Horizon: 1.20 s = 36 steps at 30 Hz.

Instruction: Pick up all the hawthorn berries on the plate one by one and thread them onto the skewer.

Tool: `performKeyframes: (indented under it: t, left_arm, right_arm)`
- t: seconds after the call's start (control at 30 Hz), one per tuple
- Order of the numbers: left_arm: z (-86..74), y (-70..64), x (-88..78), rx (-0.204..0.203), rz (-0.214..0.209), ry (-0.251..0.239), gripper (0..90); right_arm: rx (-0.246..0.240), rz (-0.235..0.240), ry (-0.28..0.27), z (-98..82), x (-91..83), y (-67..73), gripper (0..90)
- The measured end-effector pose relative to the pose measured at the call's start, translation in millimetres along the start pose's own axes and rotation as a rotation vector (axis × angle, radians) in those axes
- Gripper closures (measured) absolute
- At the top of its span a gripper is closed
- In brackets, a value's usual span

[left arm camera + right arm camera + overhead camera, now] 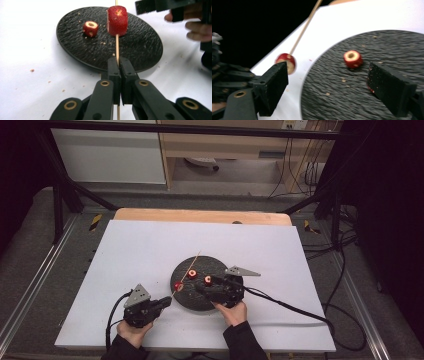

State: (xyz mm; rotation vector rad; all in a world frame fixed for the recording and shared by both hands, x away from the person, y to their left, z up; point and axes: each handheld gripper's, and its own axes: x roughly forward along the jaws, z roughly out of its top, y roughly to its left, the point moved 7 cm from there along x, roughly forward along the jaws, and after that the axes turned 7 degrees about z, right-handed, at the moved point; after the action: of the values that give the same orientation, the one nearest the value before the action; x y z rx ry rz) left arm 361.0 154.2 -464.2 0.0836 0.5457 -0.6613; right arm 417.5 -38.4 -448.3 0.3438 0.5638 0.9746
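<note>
On the white sheet in the high view sat a black plate, the landmark for all items. Left gripper: off the plate's left edge. Right gripper: over the plate's near right part. Fruit pieces: one at plate centre, one just right of it.

Left gripper view: jaws clamped tight on a skewer; one red piece threaded on it above the plate; a loose piece lay on the plate to its left.

Right gripper view: jaws stood wide apart, holding nothing; loose piece on the plate between them, farther off; skewered piece beyond the plate's edge.

Risk, as judged: the round loose piece might roll from the pads, or the thin skewer tip miss its core and split it.
</note>
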Motion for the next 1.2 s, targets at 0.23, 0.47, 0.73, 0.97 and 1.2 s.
performKeyframes:
  t: [0.23,0.47,0.73,0.97,1.2]
  left_arm:
    - [-3.6,9.3,-5.3,0.005,0.008,0.007,88.0]
    - [-6.7,15.7,-8.0,0.012,0.019,0.017,87.9]
    - [-8.7,16.1,-6.2,0.023,0.025,0.029,87.9]
    - [-8.9,16.5,-6.1,0.026,0.027,0.031,87.9]
    - [-9.4,17.3,-5.2,0.028,0.034,0.035,87.9]
  right_arm:
    - [-0.045,-0.097,0.154,1.6,-5.3,-19.3,15.7]
    - [-0.147,-0.171,0.306,9.4,-8.0,-28.5,15.2]
    - [-0.253,-0.214,0.52,17.3,-1.6,-29.6,13.3]
    - [-0.287,-0.205,0.622,22.5,6.4,-32.4,14.0]
    - [-0.286,-0.195,0.705,25.5,19.6,-40.7,20.3]
